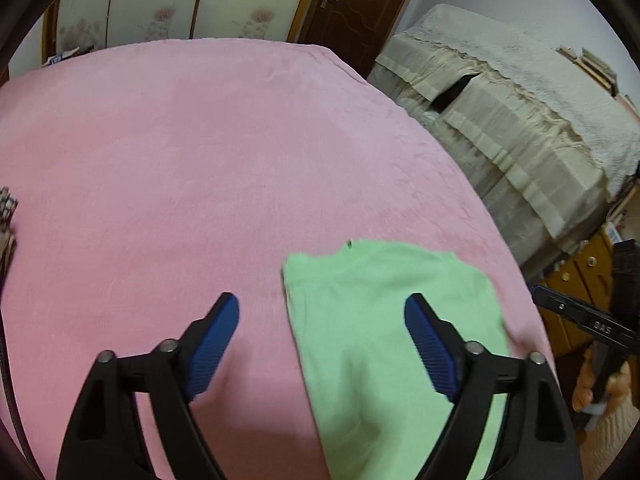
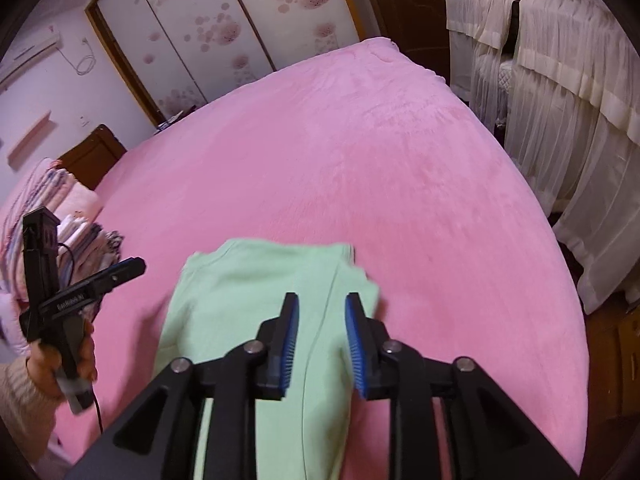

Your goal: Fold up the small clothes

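On the bed's near edge the green garment lies long axis near-to-far, directly under the narrowly parted, empty right tool, while the wide, empty left tool straddles its left edge.

Garment lies flat on the bed, near its front edge. Stacked linens sit at the bed's left side. Wardrobe stands behind the bed; draped furniture stands to its right.
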